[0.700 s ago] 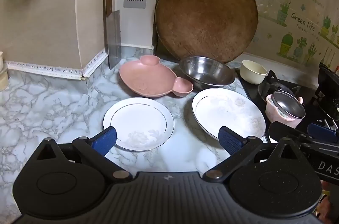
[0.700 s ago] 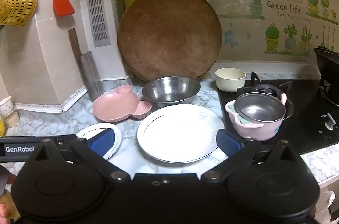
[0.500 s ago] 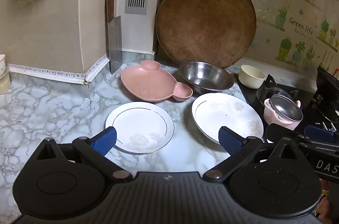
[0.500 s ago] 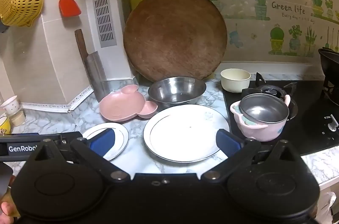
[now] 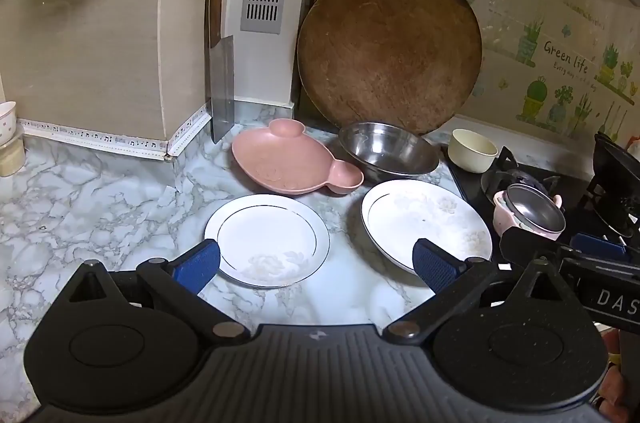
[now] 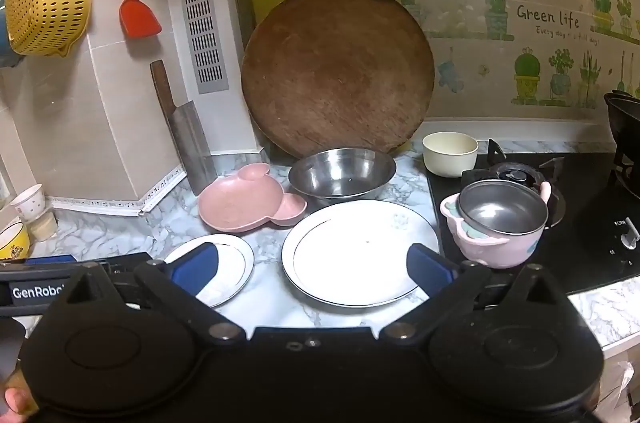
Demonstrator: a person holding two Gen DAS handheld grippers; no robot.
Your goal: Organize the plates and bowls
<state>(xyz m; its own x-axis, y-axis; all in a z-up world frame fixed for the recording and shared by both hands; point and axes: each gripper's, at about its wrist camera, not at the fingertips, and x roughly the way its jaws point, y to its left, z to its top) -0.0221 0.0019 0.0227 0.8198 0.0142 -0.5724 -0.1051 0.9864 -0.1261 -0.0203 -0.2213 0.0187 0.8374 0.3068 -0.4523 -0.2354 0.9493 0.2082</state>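
On the marble table (image 5: 100, 191), straight ahead of and below the left tool (image 5: 316, 259), lies the small white plate (image 5: 267, 240); the large white plate (image 6: 360, 252) lies likewise before the right tool (image 6: 312, 267). Each tool is nearer its own plate, and round plates offer no long axis. Both tools gape wide and hold nothing. Readable writing: "Green life" on the wall sticker (image 6: 547, 16), "GenRobo" on the left tool's side, "DAS" on the right's.
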